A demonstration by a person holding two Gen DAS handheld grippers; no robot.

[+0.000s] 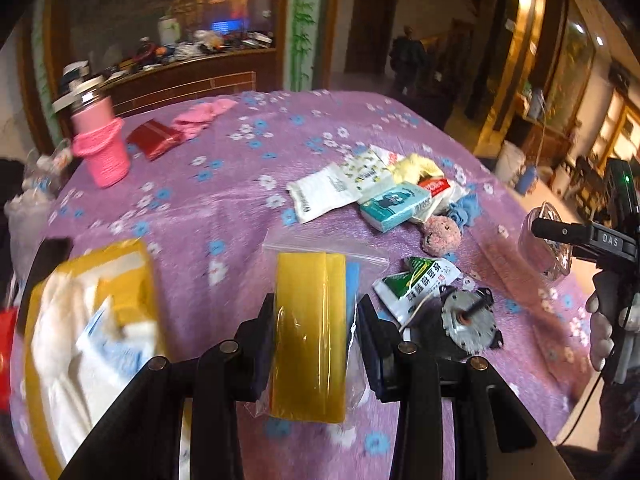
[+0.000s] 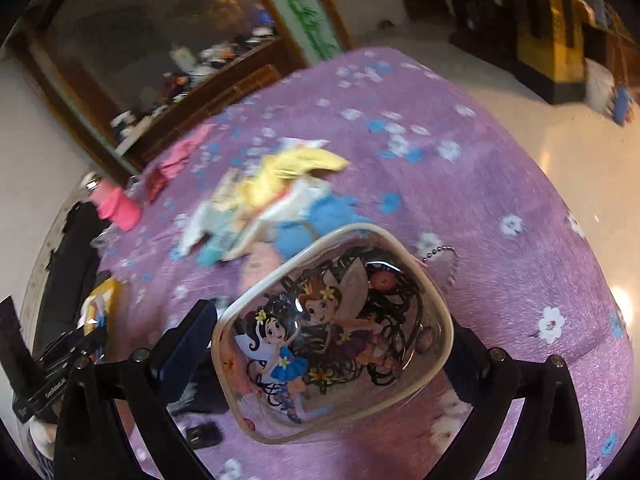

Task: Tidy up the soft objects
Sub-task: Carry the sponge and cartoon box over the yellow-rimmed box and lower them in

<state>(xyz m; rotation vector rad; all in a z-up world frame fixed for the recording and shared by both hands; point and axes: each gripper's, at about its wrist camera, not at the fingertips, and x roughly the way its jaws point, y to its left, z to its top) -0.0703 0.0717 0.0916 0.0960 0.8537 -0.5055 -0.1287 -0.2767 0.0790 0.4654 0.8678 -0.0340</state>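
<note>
The left gripper (image 1: pixel 316 332) has its jaws pinched on a zip bag (image 1: pixel 310 336) holding a yellow block with something blue behind it. The bag hangs upright between the fingers, over the near part of the tabletop (image 1: pixel 224 200), which wears a purple flowered cloth.

The right gripper (image 2: pixel 332 332) grips a clear pouch (image 2: pixel 332 332) printed with cartoon fairies and stuffed with dark hair ties; the jaws press on its two sides. A bead chain (image 2: pixel 440 256) trails from the pouch's far corner. The pouch sits above the cloth toward the tabletop's right edge, though the blur makes it hard to say whether it touches.

Near the middle of the tabletop lies a heap (image 1: pixel 384 192) of packets, a yellow cloth and a tissue pack, with a pink pompom (image 1: pixel 442 236) and a blue fuzzy piece (image 1: pixel 464 208) just beside it. Closer in are a green sachet (image 1: pixel 420 284) and a small motor (image 1: pixel 472 320), touching each other. At the near left edge is a yellow box (image 1: pixel 92 340) of white items. Toward the far left corner stand a pink bottle (image 1: pixel 100 140), a red packet (image 1: pixel 154 138) and pink socks (image 1: pixel 200 118).
</note>
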